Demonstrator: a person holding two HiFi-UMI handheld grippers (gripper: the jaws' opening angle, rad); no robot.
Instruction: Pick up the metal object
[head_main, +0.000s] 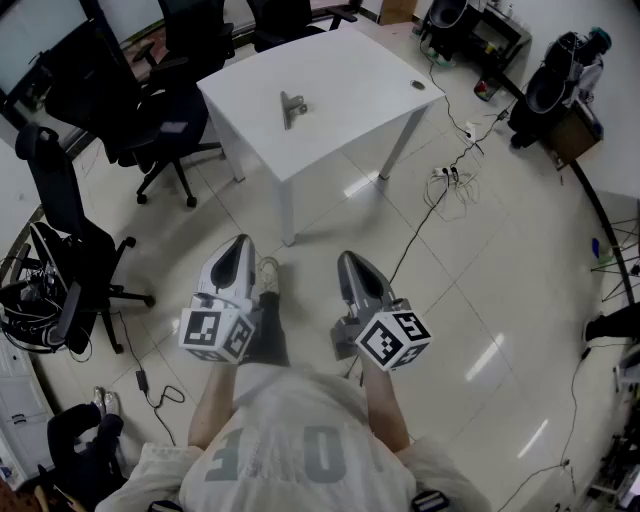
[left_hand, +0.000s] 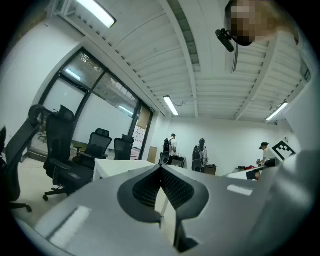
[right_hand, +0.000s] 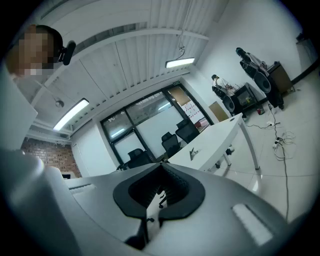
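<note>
- Clearly, the small grey metal object (head_main: 292, 107) lay on the white rectangular table (head_main: 350, 90), towards its left part, well apart from both grippers. The right gripper view showed it too, far off on the tabletop.
- The left gripper (head_main: 238, 250) was held low in front of the person, over the pale tiled floor (head_main: 470, 290). Its two jaws were pressed together at the tips with nothing between them.
- The right gripper (head_main: 352, 262), near it on the right, also had its jaws closed together and empty.
- The black office chairs (head_main: 160, 120) stood at the left of the table, not in the direct way.
- As I judge, the object was stiff and rather light, with a smooth surface that can slip. It would hardly bend or break under the pads.
- It looked like a clip with a raised part, but it was too small to tell exactly. I think the best hold would be from above, across its narrow raised part, with the jaws opened first.
</note>
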